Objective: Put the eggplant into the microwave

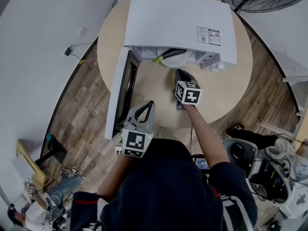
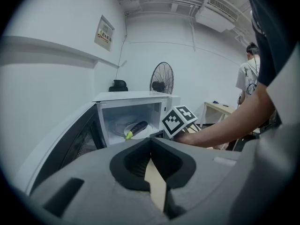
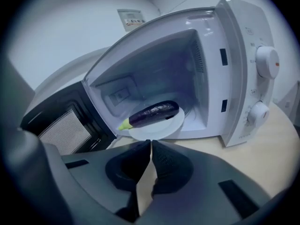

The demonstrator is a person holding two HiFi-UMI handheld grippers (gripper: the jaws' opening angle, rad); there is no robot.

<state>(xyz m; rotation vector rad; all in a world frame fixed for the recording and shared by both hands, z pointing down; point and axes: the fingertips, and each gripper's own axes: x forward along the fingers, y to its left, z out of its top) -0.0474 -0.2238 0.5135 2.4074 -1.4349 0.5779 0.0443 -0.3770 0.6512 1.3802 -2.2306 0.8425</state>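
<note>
The eggplant (image 3: pixel 154 112) is inside the microwave (image 3: pixel 234 55). It is a slim, glossy, dark purple one with a yellow-green stem cap. It lies on its side on the round white plate (image 3: pixel 159 126) on the cavity floor. In the right gripper view its stem end points toward 8 o'clock and sits just over the plate's rim, close to the front lip of the opening.

From my head view the microwave stands at the 12 o'clock side of the round wooden table (image 1: pixel 159 93). Its door (image 1: pixel 118 95) is swung fully out and runs down toward 7 o'clock, past the table's edge on that side.

Right gripper (image 3: pixel 150 142): jaws pressed together with nothing between them. It hovers over bare table just in front of the opening, with the eggplant at its 12 o'clock and a clear strip of table between it and the plate.

Left gripper (image 2: pixel 150 139): jaws also together and empty. It sits further back at 6 o'clock, near the table's front edge, with the open door at its 10 o'clock.

The control knobs (image 3: pixel 267 60) are at 2 o'clock of the cavity — well clear of both grippers. There is open table to the right of the right gripper, toward 3 o'clock.
</note>
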